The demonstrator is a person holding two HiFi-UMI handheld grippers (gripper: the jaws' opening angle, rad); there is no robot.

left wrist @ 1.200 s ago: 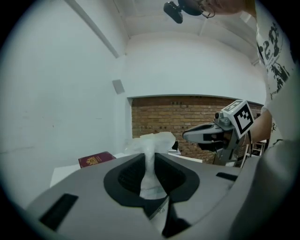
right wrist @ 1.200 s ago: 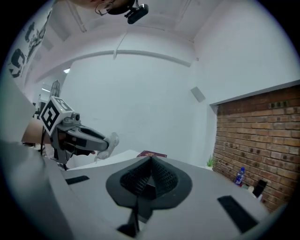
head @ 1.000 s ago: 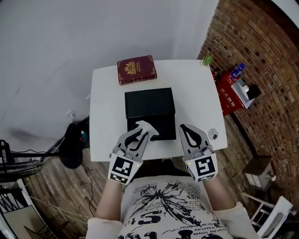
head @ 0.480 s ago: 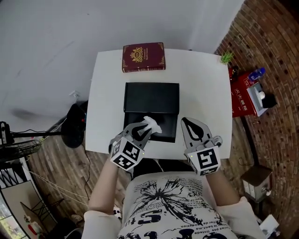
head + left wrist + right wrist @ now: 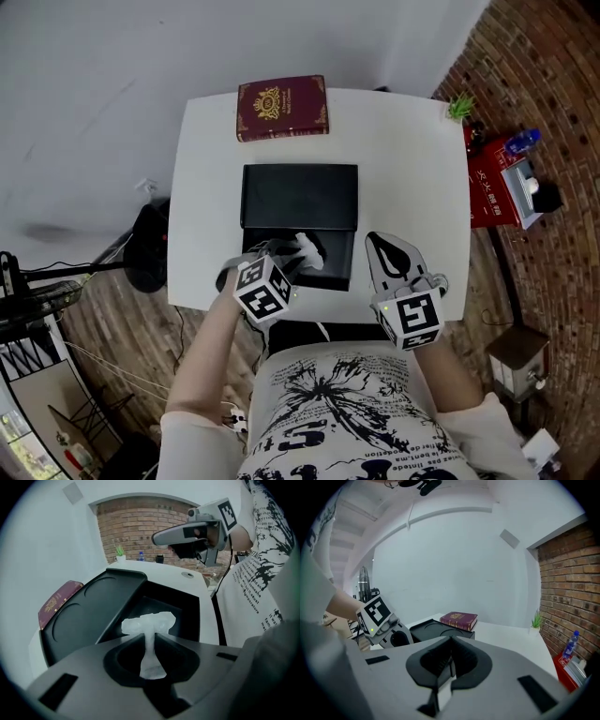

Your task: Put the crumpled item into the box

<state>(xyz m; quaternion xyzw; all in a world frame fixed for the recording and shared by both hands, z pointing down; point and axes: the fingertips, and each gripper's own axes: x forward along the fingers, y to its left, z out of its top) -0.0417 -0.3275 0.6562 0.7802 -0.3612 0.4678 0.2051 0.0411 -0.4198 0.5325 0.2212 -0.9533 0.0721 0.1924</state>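
A crumpled white item point(image 5: 310, 253) point(image 5: 149, 623) is pinched in my left gripper point(image 5: 292, 253) point(image 5: 151, 641), which is shut on it. The item hangs just over the open bottom of the black box point(image 5: 337, 264) point(image 5: 187, 620) at the table's near edge. The box's lid point(image 5: 300, 195) point(image 5: 89, 616) lies folded back behind it. My right gripper point(image 5: 375, 242) point(image 5: 450, 641) hovers to the right of the box, jaws shut with nothing between them. In the left gripper view, the right gripper point(image 5: 157, 538) shows above the table.
A dark red book point(image 5: 281, 107) point(image 5: 459, 619) lies at the far edge of the white table point(image 5: 403, 159). A small green plant point(image 5: 459, 106) stands at the far right corner. A small round thing point(image 5: 187, 574) sits on the table's right side. A brick wall runs on the right.
My left gripper has swung right with the crumpled item, from the box's front-left corner to over the open box. The right gripper has hardly moved.
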